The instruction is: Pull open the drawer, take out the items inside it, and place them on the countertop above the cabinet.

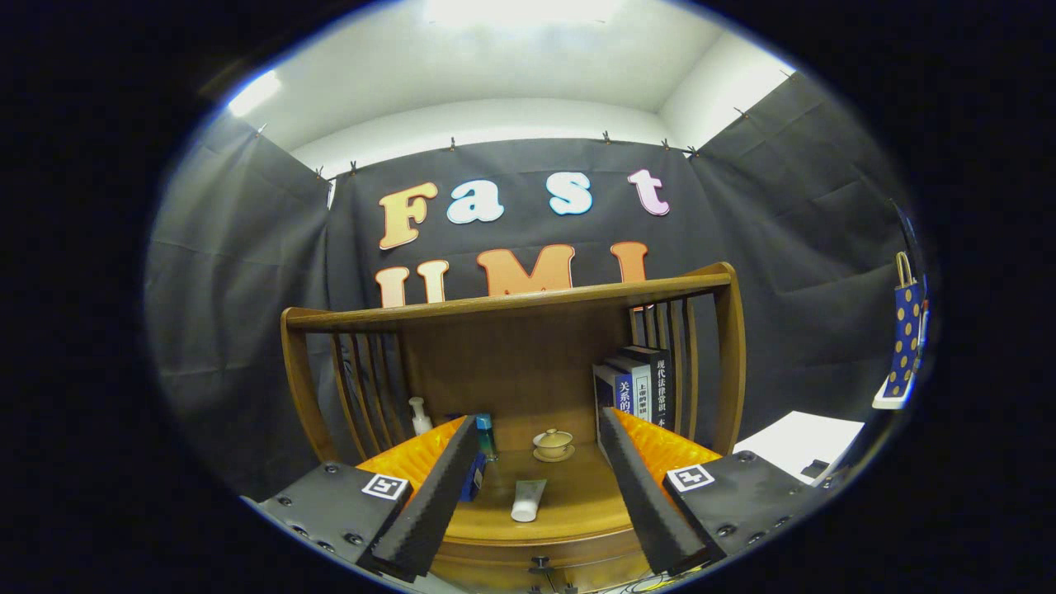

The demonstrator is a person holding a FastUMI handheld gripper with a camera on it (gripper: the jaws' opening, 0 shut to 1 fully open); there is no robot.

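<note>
1. The gripper [540, 503] is wide apart and holds nothing.
2. Below the fingertips sits the shut drawer [540, 569] with its small round knob.
3. Between the fingers, a smooth white tube [526, 500] lies on the shiny wooden countertop [577, 503].
4. Beyond it stands a little lidded cup [553, 443] on a saucer.
5. Books [639, 386] stand beyond the right finger.

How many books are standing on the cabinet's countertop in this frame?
3 books show, upright side by side at the back right of the countertop, beyond the open gripper. Its finger may hide more.
</note>
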